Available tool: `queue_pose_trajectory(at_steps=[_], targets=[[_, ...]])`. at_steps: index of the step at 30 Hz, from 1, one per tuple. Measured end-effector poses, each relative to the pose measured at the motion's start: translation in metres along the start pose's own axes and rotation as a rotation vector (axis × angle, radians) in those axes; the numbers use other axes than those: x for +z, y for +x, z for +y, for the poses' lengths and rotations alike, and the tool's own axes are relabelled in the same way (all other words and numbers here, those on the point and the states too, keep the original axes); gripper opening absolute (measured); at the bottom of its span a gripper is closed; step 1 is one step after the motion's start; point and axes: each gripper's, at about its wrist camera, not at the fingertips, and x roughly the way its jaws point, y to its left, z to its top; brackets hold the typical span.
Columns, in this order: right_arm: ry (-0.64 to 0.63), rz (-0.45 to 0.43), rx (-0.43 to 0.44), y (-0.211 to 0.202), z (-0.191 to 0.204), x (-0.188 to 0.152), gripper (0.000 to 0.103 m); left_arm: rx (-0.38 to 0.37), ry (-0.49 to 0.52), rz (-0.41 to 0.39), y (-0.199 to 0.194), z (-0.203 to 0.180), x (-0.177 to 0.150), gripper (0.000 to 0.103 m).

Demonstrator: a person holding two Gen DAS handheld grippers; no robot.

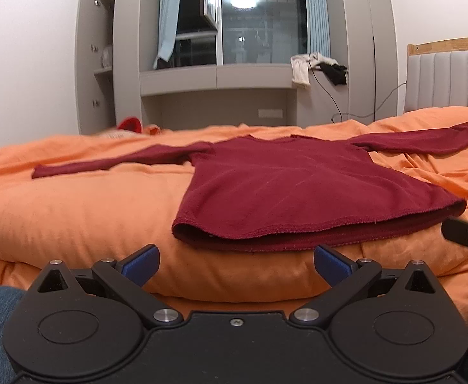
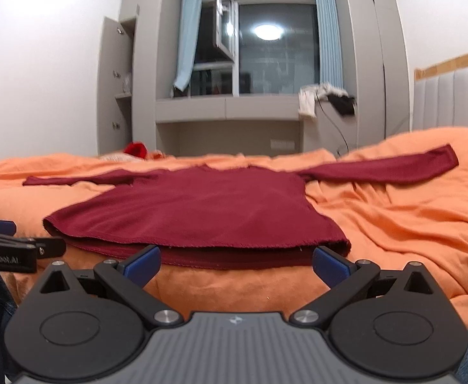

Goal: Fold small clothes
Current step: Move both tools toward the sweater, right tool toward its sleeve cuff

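Bedding [image 1: 74, 217], orange and rumpled, covered a bed below a dark window [image 1: 259, 22]. Shirt [image 1: 298, 188], dark red and long-sleeved, lay flat on it with both sleeves spread wide and its hem nearest the tools; no fold looked made yet, so the whole task remained. Left tool [image 1: 235, 264] and right tool [image 2: 235, 264] hovered just short of the hem, jaws wide apart, holding nothing.

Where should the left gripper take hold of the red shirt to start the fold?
Probably the cuff of the red shirt's left sleeve, which lies flat and straight out on the orange duvet. Bring the open left gripper in from its free outer end, one finger under the edge, then carry it across the body.
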Motion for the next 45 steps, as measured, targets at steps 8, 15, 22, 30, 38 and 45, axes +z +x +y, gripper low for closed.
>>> queue_pose_trajectory(at_steps=[8, 15, 22, 30, 38, 45], targets=[[0.055, 0.145, -0.103, 0.033, -0.023, 0.020, 0.103, -0.025, -0.002, 0.080, 0.034, 0.003, 0.040, 0.102], [0.047, 0.107, -0.142, 0.048, -0.051, 0.048, 0.103, -0.034, 0.000, 0.140, 0.074, 0.000, 0.076, 0.102], [0.047, 0.111, -0.162, 0.081, -0.078, 0.075, 0.103, -0.032, 0.004, 0.170, 0.119, -0.011, 0.108, 0.102], [0.071, 0.080, -0.173, 0.136, -0.125, 0.100, 0.103, -0.038, 0.051, 0.179, 0.168, -0.031, 0.135, 0.102], [0.331, -0.023, -0.342, 0.197, -0.231, 0.124, 0.103, -0.055, 0.047, 0.157, 0.221, -0.028, 0.130, 0.102], [0.454, 0.028, -0.549, 0.244, -0.307, 0.128, 0.103, -0.038, 0.033, 0.192, 0.231, -0.015, 0.117, 0.102]])
